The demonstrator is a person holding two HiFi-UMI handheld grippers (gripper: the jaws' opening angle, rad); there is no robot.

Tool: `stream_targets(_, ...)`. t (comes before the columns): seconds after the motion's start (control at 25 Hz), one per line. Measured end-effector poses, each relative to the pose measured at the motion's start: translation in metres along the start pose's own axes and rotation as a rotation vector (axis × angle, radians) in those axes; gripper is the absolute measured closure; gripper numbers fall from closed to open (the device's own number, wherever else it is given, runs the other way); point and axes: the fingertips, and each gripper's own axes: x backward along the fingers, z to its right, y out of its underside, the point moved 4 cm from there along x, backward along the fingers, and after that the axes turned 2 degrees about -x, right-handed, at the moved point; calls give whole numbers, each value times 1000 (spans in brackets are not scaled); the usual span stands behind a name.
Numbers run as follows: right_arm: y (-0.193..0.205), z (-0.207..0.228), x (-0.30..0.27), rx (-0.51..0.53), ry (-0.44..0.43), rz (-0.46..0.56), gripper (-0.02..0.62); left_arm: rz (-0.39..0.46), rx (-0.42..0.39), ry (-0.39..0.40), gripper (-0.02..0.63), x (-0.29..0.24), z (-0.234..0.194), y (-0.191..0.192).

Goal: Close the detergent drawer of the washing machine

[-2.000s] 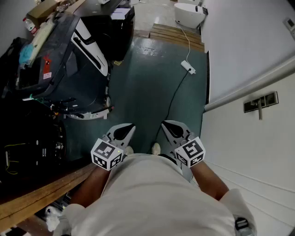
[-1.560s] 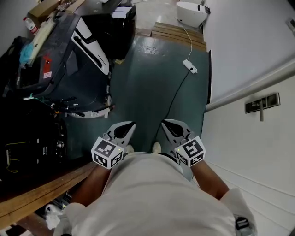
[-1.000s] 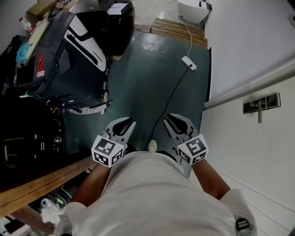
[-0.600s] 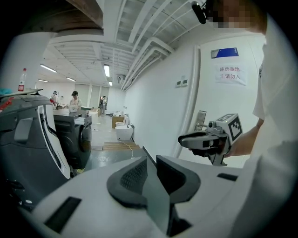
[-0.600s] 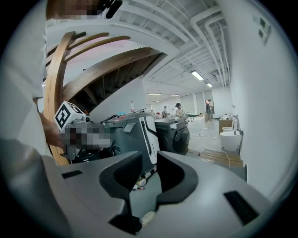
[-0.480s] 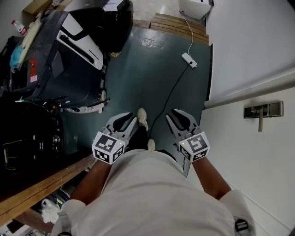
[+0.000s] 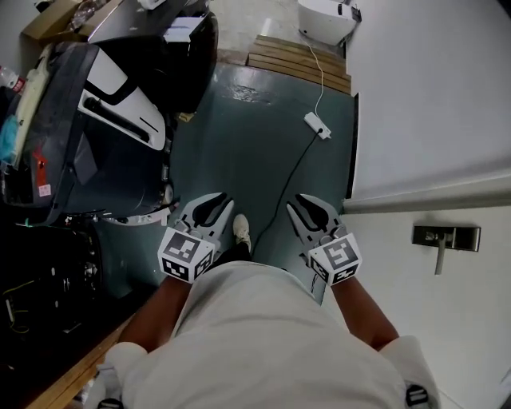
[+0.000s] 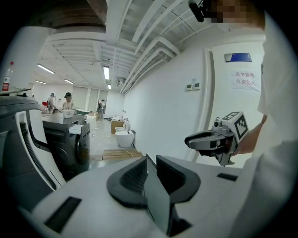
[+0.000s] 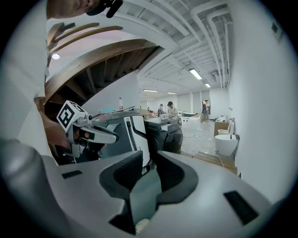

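The left gripper [image 7: 217, 205] and the right gripper [image 7: 305, 208] are held side by side close to the person's chest, well apart from every object. In each gripper view the pads are seen a narrow gap apart with only floor showing between them, so nothing is gripped.

The washing machine [image 7: 188, 56], a dark front-loader, stands far off on the left. In the left gripper view a pale piece [image 8: 77, 129] is seen jutting from its upper front. This is judged to be the detergent drawer, pulled out, though it is too small for detail to be made out. Such a drawer is judged to be light, stiff plastic on a short slide. No grip should be needed: a flat push on the middle of its front face is thought safest, since a push at one corner could jam it askew.

Nearer on the left a tilted grey machine [image 7: 88, 136] is seen. A power strip [image 7: 316, 125] with its cable lies on the teal floor [image 7: 239, 152] near the right wall, and a wooden pallet [image 7: 299, 64] and a white toilet [image 7: 323, 17] lie beyond. A shoe [image 7: 241, 232] is seen between the grippers.
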Motion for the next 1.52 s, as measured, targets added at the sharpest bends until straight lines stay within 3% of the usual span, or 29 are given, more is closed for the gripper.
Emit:
stream_targets(0.4, -59, 27, -112, 59, -70, 2, 522, 51, 17, -73, 546, -30, -103, -42)
stream_targets(0.8, -81, 56, -192, 77, -152, -36, 522, 66, 69, -156, 545, -57, -165, -57)
stream_targets(1.52, -160, 204, -375, 136, -335, -57, 522, 34, 136, -347, 546, -187, -300, -132)
